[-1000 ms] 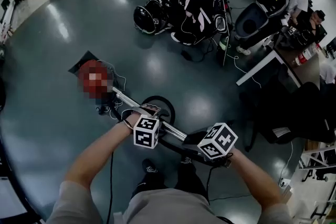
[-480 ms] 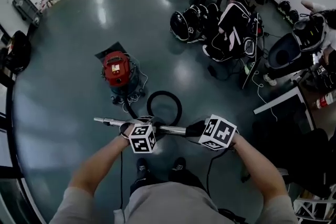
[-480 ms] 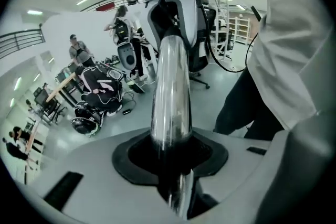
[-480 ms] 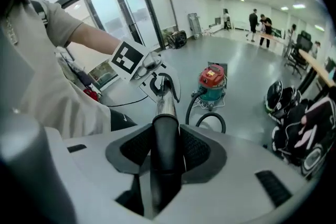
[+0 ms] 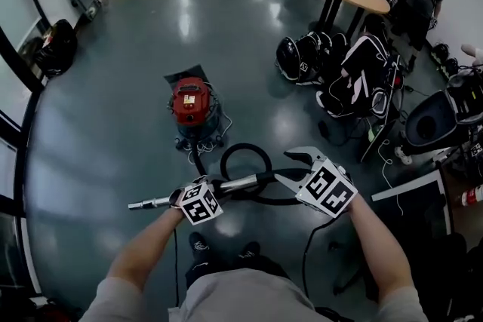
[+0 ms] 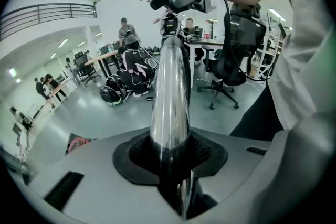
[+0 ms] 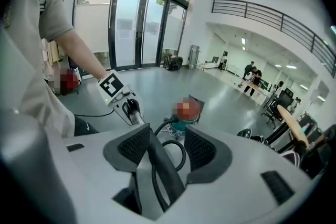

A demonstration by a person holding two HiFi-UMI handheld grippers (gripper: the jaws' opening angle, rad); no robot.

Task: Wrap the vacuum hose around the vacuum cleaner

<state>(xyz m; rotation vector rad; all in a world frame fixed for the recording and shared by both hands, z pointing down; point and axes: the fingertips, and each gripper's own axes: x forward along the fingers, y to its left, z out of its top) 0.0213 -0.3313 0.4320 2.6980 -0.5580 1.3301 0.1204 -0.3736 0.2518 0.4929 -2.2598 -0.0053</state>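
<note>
Shiny chrome vacuum wand (image 5: pixel 226 184) held level, nearer the person than the red canister vacuum cleaner (image 5: pixel 192 103), long axis crosswise, tip pointing left; left hand-held gripper (image 6: pixel 170 148) closing onto it, right hand-held gripper (image 7: pixel 161 147) opening, black hose end (image 7: pixel 160 171) loose between.

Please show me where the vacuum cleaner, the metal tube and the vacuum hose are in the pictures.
vacuum cleaner (image 5: pixel 190 100), head view, on its red top.
metal tube (image 6: pixel 169 92), left gripper view, on its shiny middle stretch.
vacuum hose (image 7: pixel 164 171), right gripper view, on the dark stretch nearest the camera.
</note>
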